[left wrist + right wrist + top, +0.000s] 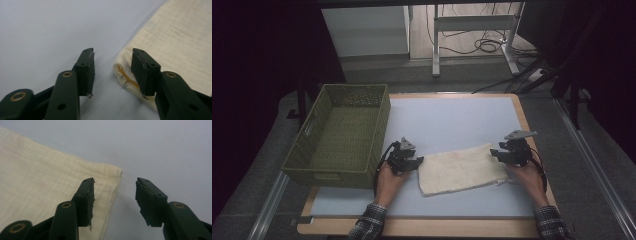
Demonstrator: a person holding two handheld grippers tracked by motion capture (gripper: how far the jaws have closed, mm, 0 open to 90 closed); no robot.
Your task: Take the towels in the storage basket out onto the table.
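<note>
A cream folded cloth (459, 168) lies flat on the pale blue mat (452, 117), between my two grippers. My left gripper (414, 161) sits at the cloth's left end. In the left gripper view its jaws (113, 53) stand apart, with the cloth's (180, 42) folded corner just inside the right jaw and no pad pressing on it. My right gripper (497, 152) sits at the cloth's right end. In the right gripper view its jaws (115, 181) are open over the cloth's (37, 175) corner edge, the left jaw above the fabric and the right jaw above bare mat.
A green woven basket (384, 125) stands on the left side of the table, close to my left hand. The mat has a wooden border (527, 130). Beyond the table, a desk frame and cables (484, 45) stand on the floor.
</note>
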